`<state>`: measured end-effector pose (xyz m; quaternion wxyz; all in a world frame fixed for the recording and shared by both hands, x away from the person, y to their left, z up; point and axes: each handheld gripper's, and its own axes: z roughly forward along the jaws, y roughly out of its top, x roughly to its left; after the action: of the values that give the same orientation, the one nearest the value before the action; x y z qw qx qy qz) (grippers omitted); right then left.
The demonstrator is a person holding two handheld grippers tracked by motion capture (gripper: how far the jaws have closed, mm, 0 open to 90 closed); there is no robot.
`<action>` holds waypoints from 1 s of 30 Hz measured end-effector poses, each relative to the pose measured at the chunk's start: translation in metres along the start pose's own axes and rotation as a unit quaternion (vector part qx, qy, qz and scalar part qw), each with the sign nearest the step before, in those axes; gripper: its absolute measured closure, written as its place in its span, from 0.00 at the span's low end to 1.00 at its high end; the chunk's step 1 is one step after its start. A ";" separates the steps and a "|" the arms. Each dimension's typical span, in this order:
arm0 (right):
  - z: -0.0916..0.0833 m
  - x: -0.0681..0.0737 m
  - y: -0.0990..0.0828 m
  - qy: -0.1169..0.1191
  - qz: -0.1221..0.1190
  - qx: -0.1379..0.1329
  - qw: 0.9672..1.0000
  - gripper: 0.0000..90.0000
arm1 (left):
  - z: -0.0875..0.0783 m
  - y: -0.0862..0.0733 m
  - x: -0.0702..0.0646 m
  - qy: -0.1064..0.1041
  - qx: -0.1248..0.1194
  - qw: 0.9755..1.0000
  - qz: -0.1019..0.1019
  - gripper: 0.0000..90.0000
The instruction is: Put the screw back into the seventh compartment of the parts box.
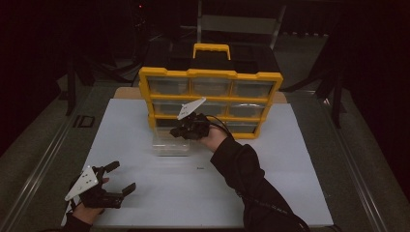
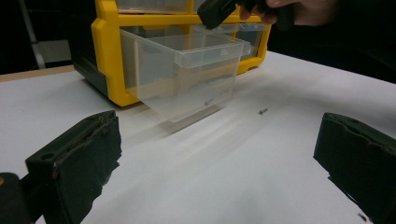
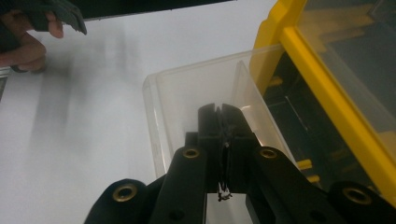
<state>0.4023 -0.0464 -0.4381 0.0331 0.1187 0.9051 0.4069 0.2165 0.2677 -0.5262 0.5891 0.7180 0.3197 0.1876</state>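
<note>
A yellow organizer (image 1: pixel 211 75) with clear drawers stands upright at the back of the white table (image 1: pixel 290 183). Its bottom-left clear drawer (image 1: pixel 170 144) is pulled out onto the table. My right gripper (image 1: pixel 176 132) hovers over that drawer, jaws shut, tips pointing down into the drawer (image 3: pixel 187 93); nothing clearly shows between them at the right gripper (image 3: pixel 222 111). My left gripper (image 1: pixel 122 177) rests near the front left, open and holding nothing. Beyond the left gripper (image 2: pixel 218 127), a tiny screw (image 2: pixel 263 111) lies on the table to the right of the drawer (image 2: pixel 187 70).
The organizer's yellow carry handle (image 1: pixel 211 49) sticks up at the back. A small dark item (image 2: pixel 208 100) lies on the drawer's floor. The table's left edge has a metal rail (image 1: pixel 43 159). Dark surroundings and stands ring the table.
</note>
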 end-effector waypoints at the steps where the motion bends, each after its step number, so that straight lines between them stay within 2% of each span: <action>1: 0.001 0.000 -0.001 -0.001 0.000 0.002 1.000 0.98 | 0.000 0.000 0.000 0.000 0.000 1.000 0.000 0.01; 7: 0.010 -0.004 -0.007 0.000 0.009 0.016 1.000 0.98 | 0.000 0.000 0.000 -0.001 0.001 1.000 0.000 0.01; 13: 0.018 -0.008 -0.012 -0.002 0.025 0.045 0.999 0.98 | 0.000 0.000 0.000 -0.002 0.000 1.000 -0.001 0.01; 16: 0.021 -0.009 -0.012 0.000 0.017 0.061 0.998 0.98 | 0.000 0.000 0.000 -0.002 0.001 1.000 -0.001 0.01; 18: 0.023 -0.009 -0.011 0.000 0.023 0.066 0.998 0.98 | 0.000 0.000 0.000 -0.002 0.001 1.000 -0.001 0.01; 22: 0.025 -0.009 -0.011 -0.002 0.023 0.073 0.997 0.97 | 0.000 -0.001 0.001 -0.002 0.002 1.000 -0.001 0.01; 30: 0.022 -0.009 -0.009 -0.009 0.034 0.067 0.997 0.83 | 0.000 -0.001 0.001 -0.002 0.002 1.000 -0.002 0.01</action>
<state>0.4126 -0.0385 -0.4595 0.0195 0.1549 0.9254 0.3452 0.2170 0.2690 -0.5269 0.5891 0.7188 0.3202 0.1840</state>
